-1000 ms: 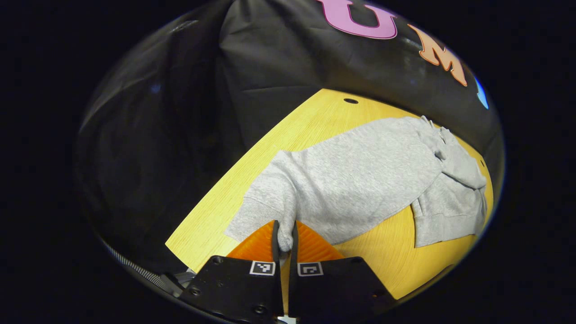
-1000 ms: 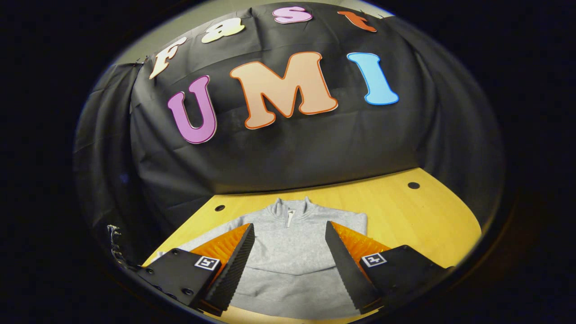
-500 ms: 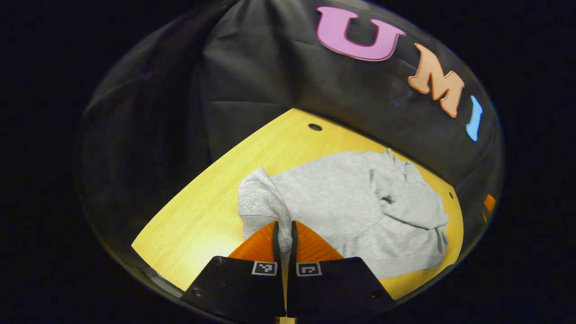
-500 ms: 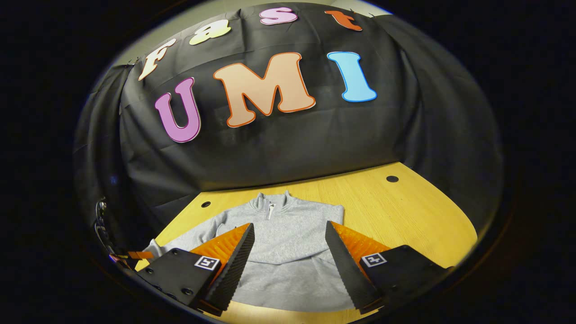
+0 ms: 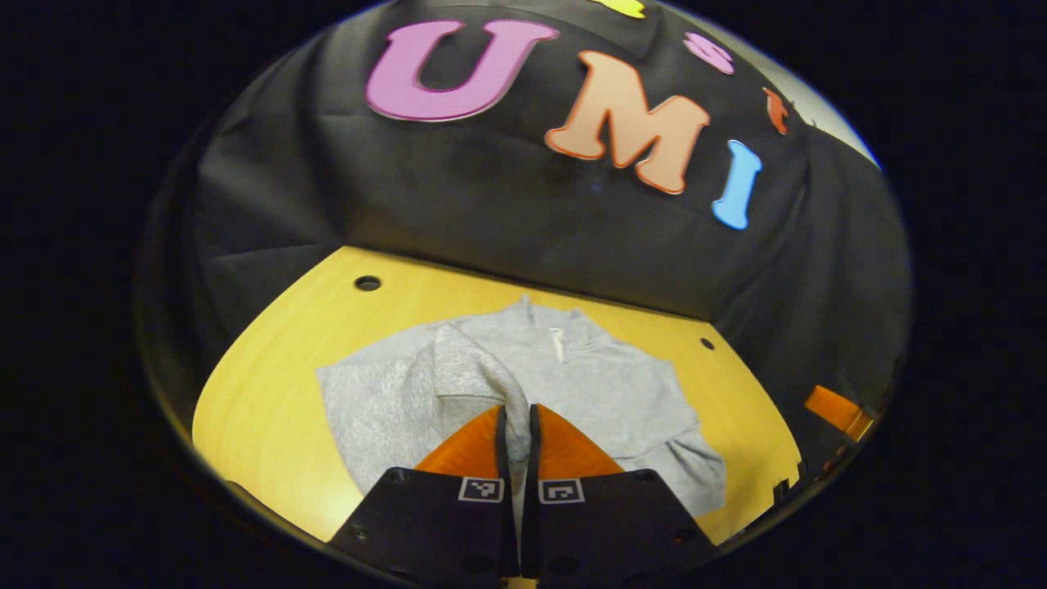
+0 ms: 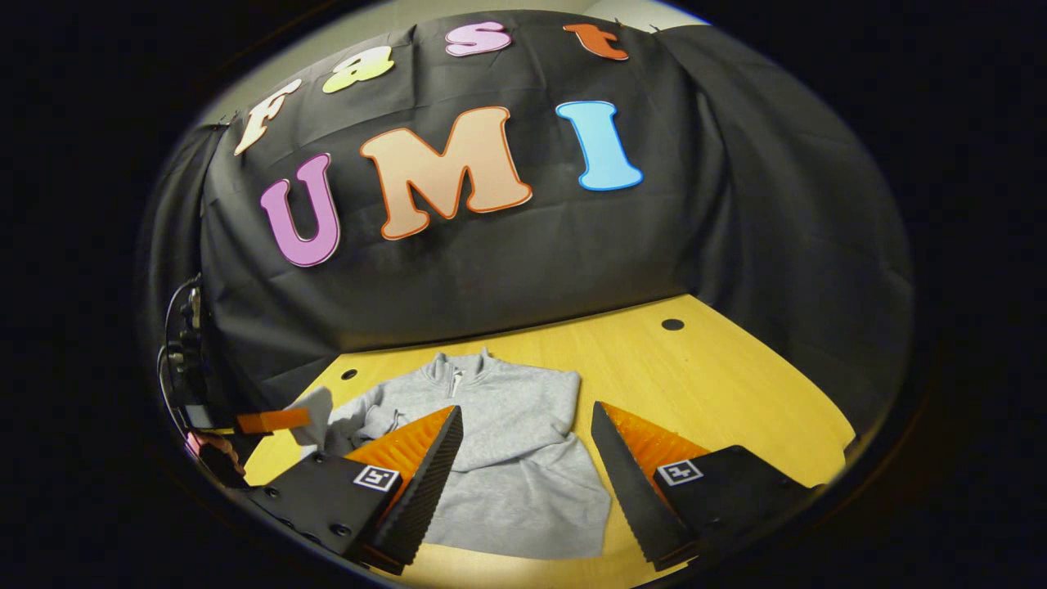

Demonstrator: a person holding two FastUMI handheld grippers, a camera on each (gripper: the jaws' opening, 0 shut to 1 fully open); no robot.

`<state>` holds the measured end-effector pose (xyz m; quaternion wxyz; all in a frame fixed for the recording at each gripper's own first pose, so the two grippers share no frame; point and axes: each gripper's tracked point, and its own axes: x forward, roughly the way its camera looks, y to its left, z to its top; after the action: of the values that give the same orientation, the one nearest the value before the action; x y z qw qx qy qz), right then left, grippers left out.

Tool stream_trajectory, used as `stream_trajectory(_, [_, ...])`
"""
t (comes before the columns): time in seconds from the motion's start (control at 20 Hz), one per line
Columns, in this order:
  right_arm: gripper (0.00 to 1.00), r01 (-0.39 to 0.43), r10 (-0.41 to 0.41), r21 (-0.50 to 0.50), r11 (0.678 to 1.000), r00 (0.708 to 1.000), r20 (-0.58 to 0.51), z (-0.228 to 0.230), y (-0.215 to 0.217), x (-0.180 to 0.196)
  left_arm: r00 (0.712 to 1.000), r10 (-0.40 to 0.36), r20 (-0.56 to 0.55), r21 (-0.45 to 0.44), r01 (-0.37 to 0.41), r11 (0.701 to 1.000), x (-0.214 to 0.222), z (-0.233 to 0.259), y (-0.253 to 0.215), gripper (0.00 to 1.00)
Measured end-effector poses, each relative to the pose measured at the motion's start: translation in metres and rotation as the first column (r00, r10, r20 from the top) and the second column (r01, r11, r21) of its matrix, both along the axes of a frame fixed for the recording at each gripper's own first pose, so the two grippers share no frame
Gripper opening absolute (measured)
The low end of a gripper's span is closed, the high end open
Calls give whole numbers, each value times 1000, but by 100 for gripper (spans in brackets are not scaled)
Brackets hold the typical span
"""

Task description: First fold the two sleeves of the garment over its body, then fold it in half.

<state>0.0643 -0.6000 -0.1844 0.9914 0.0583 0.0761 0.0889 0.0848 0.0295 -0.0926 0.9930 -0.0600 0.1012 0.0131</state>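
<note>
My left claw (image 5: pixel 517 425) is clamped on the sleeve (image 5: pixel 466 372) of the grey fleece zip-neck garment (image 5: pixel 605 393), lying on the yellow wooden desk (image 5: pixel 270 384). My right claw (image 6: pixel 523 458) stands open above it.

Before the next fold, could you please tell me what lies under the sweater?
The sweater lies flat on the yellow table. The left gripper holds one sleeve lifted. Anything beneath the fabric is covered.
</note>
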Motion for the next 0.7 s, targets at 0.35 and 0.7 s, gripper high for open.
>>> stream_trajectory(0.35, [98, 66, -66, 36, 997, 998, -10, -5, -53, -8, 977, -209, 52, 97, 204, 974, 51, 39, -130, 1])
stream_trajectory(0.7, [98, 101, -99, 48, 994, 994, -50, -24, -91, -9, 936, -350, 30, 140, 343, 929, 86, 26, -232, 1])
